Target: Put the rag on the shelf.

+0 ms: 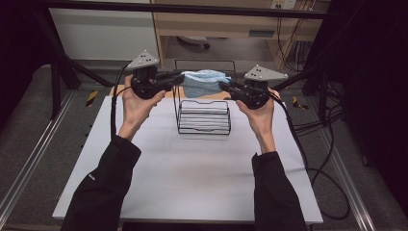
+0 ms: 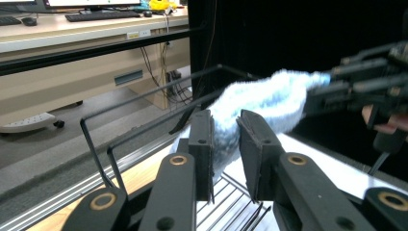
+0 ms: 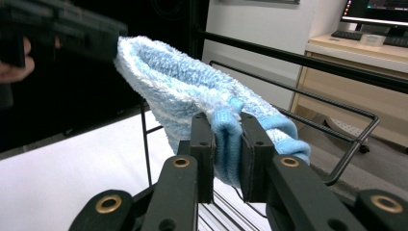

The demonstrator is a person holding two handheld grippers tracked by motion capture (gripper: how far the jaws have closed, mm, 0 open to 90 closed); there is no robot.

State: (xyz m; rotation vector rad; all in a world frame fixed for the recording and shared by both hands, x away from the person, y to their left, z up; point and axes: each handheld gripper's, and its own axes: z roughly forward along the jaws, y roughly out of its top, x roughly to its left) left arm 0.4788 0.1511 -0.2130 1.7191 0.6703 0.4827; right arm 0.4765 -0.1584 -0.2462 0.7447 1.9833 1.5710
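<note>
Blue towel (image 1: 206, 82) hangs stretched above the wire rack (image 1: 204, 117) on the white desk (image 1: 192, 168), the left gripper (image 1: 176, 78) and right gripper (image 1: 225, 86) each pinching an end; with the left fingers (image 2: 202, 139) looser, that end could slip and sag.

The black wire rack (image 1: 204, 115) stands right under my towel (image 1: 206, 82), so I can't go down there. The white table (image 1: 192, 173) near me has lots of room.
</note>
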